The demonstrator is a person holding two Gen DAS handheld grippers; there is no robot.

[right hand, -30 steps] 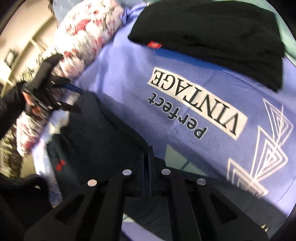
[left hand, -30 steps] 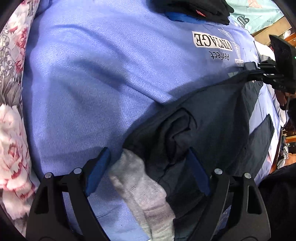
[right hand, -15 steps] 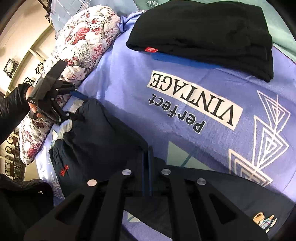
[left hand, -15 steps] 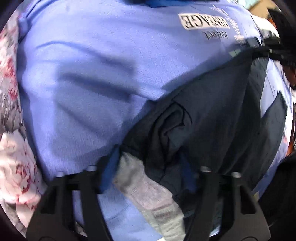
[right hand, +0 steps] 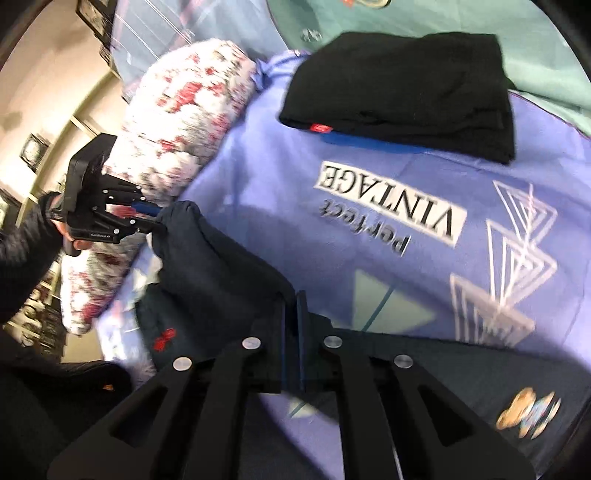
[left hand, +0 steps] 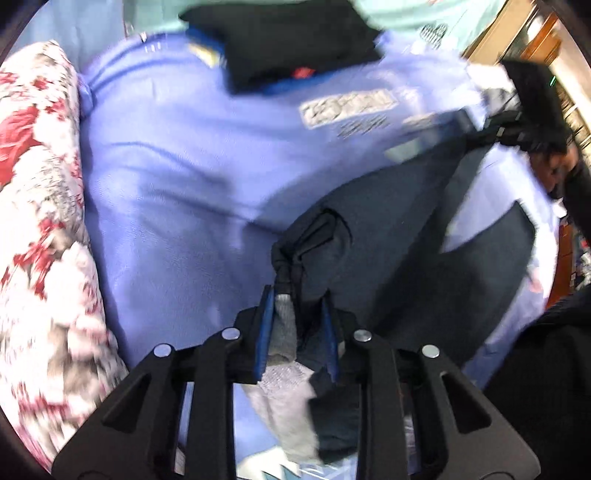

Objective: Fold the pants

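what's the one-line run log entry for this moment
step: lifting pants edge | left gripper: just closed on dark pants | right gripper: shut on pants | surface: blue sheet

pants (right hand: pixel 221 280) on bedspread (right hand: pixel 280 206), pillow (right hand: pixel 177 110) left

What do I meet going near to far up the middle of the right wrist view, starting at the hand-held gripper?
right hand-held gripper, shut on the dark pants → purple bedspread with its VINTAGE lettering → folded black garment → teal sheet.
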